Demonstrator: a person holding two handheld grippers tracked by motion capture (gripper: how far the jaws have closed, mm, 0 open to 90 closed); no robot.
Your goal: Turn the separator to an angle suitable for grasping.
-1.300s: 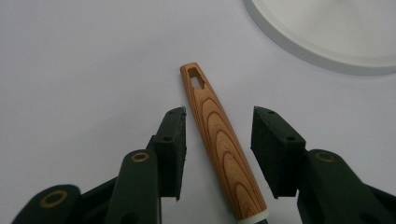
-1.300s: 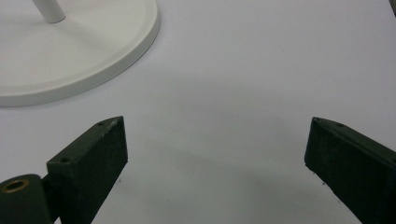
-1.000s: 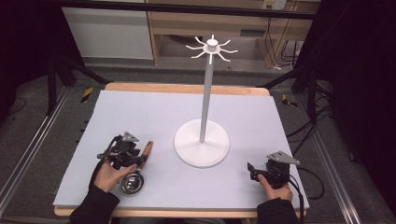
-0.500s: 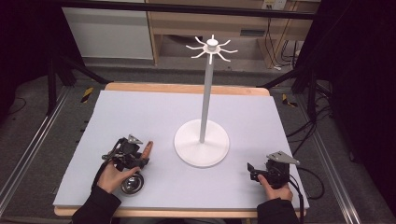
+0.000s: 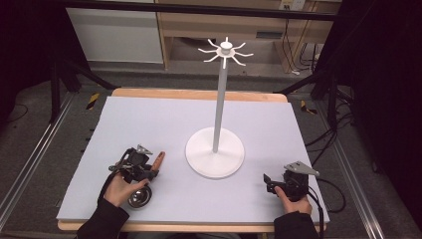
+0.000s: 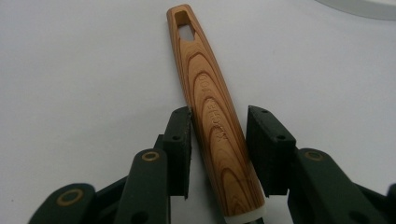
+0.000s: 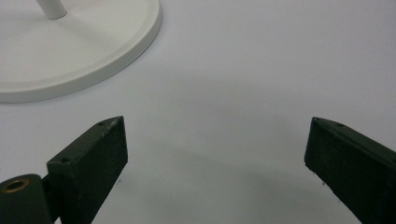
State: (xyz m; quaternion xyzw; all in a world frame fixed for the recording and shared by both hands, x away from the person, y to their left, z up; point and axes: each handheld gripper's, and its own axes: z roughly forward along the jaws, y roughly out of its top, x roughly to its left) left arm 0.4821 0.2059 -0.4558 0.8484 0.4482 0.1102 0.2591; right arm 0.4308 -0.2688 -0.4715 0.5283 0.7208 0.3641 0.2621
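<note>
High view first: a person's two hands reach in from the near edge of the table (image 5: 149,114), which is covered with a pale sheet. A white stand (image 5: 215,149) with a round base, a tall post and a crown of hooks sits near the middle, handy to both hands. The left gripper (image 5: 149,172) lies low over a ladle, whose wooden handle (image 5: 158,159) pokes out toward the stand and whose metal bowl (image 5: 139,196) gleams just by the left hand (image 5: 122,188). The right gripper (image 5: 268,183) rests well apart, at the near right, aimed toward the stand's base.

Left gripper view: the jaws straddle the handle (image 6: 212,116) partway along. The left pad (image 6: 180,144) looks to be touching the wood or nearly so, while a thin gap shows at the right pad (image 6: 266,144), so I judge it parted and not yet pinching. The hanging slot at the far tip is left free, presumably so it could go over a hook.

Right gripper view: the jaws are spread wide over bare sheet, holding nothing, with the stand's base (image 7: 93,56) just ahead. It seems to be waiting.
</note>
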